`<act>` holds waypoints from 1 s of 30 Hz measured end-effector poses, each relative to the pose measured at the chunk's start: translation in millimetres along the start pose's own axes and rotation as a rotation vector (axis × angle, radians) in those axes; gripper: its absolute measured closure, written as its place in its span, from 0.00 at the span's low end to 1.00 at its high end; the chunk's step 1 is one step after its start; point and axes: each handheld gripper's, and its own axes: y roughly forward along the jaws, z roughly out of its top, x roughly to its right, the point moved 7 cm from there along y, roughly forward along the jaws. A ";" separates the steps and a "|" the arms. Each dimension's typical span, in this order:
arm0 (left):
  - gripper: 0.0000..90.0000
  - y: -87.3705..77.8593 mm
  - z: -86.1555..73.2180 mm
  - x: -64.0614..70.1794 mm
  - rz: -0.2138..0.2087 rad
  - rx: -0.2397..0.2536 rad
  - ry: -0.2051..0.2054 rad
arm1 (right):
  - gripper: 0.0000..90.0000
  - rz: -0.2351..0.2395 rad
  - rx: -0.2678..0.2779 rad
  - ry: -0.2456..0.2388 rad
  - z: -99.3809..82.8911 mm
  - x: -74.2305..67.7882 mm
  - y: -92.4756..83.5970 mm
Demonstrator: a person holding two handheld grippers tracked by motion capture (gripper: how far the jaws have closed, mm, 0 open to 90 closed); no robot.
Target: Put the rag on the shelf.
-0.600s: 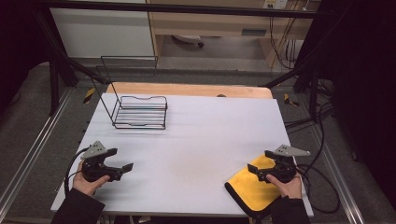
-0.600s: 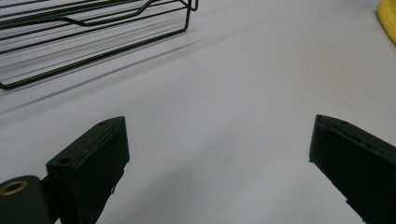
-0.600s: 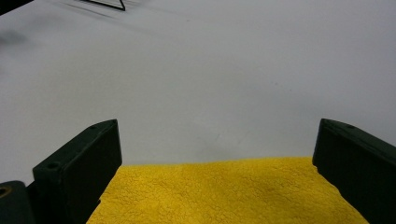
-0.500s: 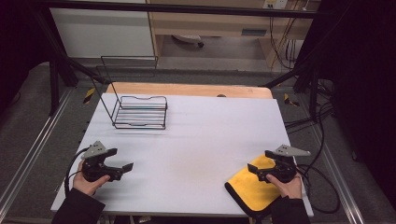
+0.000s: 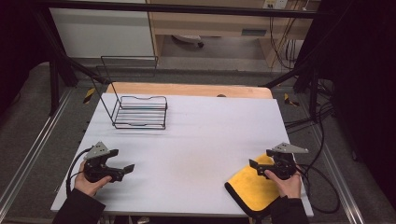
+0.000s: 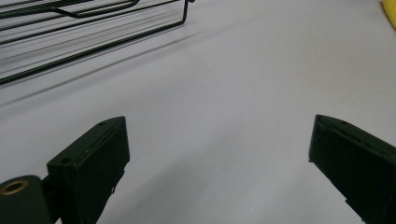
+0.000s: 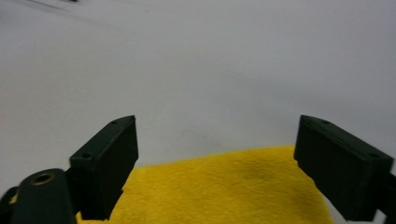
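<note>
- The right hand-held gripper [image 5: 256, 164] is held low over the near right part of the desk [image 5: 205, 135], directly above the yellow cloth [image 5: 252, 189]. Its jaws are spread wide and nothing is gripped between them.
- In the right gripper view, the right hand-held gripper [image 7: 215, 154] is seen with the far edge of the yellow cloth [image 7: 219, 186] lying between and beneath its two black jaws. Whether the jaws touch the cloth cannot be determined from this angle; no pinch of the fabric is visible.
- The yellow cloth is laid flat at the near right corner of the desk, with a dark border along its near edge. It appears to reach the desk's front edge.
- The left hand-held gripper [image 5: 128, 168] is held at the near left of the desk, well apart from the cloth. Its jaws are released and empty.
- In the left gripper view, the left hand-held gripper [image 6: 219, 154] is seen with bare white desk surface [image 6: 224, 93] between its jaws.
- A black wire rack [image 5: 140, 112] is placed at the far left of the desk, apart from both grippers. Its wires [image 6: 93, 28] are seen at the upper left of the left gripper view.
- A sliver of the yellow cloth [image 6: 390, 8] is seen at the upper right corner of the left gripper view.
</note>
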 end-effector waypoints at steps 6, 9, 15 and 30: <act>0.06 -0.3 0.4 -0.7 0.003 0.001 0.001 | 0.39 -0.046 0.004 0.036 2.9 19.0 9.7; 0.06 -0.1 0.1 -0.8 0.004 -0.001 0.001 | 0.47 -0.059 -0.027 0.040 0.1 25.3 16.4; 0.06 -0.4 -0.3 -1.7 0.005 -0.003 0.000 | 0.59 -0.078 -0.073 0.053 -10.4 37.7 18.9; 0.07 0.1 -0.7 -1.7 0.005 -0.004 -0.002 | 0.88 -0.059 -0.116 0.061 -15.2 37.9 23.8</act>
